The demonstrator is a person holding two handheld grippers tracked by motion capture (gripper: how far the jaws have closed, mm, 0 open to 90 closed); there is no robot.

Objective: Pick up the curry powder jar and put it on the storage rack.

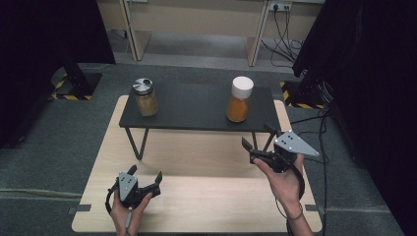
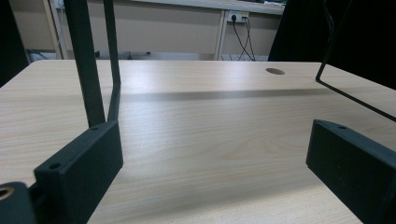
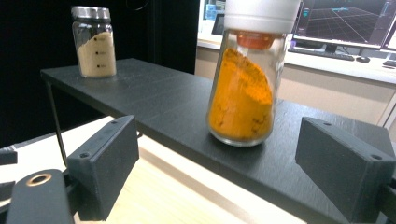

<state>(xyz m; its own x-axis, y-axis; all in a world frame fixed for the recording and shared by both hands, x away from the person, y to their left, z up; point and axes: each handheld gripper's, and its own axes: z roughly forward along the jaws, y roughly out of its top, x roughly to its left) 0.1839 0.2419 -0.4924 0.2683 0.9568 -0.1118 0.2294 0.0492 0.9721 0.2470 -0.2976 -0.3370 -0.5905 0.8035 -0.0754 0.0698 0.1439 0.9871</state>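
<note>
- Facing the orange jar (image 3: 243, 88) on the black shelf (image 3: 177, 107), right gripper (image 1: 258, 140) with jaws wide, empty.
- Left gripper (image 1: 145, 177) resting low over the table (image 1: 196, 196), jaws wide, empty.

Orange powder glows in the near jar (image 3: 243, 93), white cap on top, a band of orange just under that cap. The far jar (image 3: 95, 42) carries pale beige powder under a shiny silver lid. Both sit on a matte black shelf (image 1: 196, 105) with thin black legs. Below, the table (image 1: 196, 196) is light wood with a fine grain running across it. Both grippers, left (image 1: 143, 178) and right (image 1: 256, 138), are black, each topped by a grey plate. The floor (image 1: 64, 142) is dark grey carpet, with yellow-and-black hazard stripes at the far corners.
</note>
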